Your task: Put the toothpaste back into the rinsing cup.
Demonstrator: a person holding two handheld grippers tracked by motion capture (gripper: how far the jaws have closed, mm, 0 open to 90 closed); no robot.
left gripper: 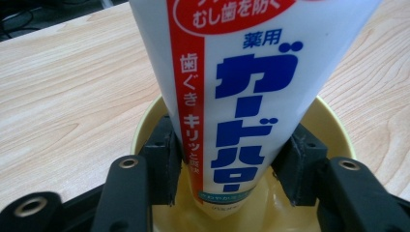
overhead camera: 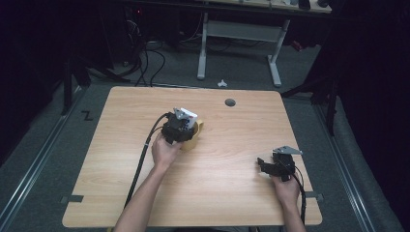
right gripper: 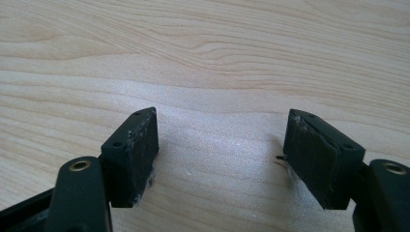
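— Tongs, counted from the high view?
— Two: left tongs (overhead camera: 186, 126) over one yellow cup (overhead camera: 194, 137) mid-bench (overhead camera: 232, 193), right tongs (overhead camera: 262, 165) well apart near the right edge.
— Left gripper view?
— One toothpaste tube (left gripper: 241, 96), upright, pinched by the tongs (left gripper: 227, 169); its lower end sits inside the cup (left gripper: 333, 121), perhaps touching the bottom.
— Right gripper view?
— Tongs (right gripper: 220, 154) spread over bare wood, holding nothing.
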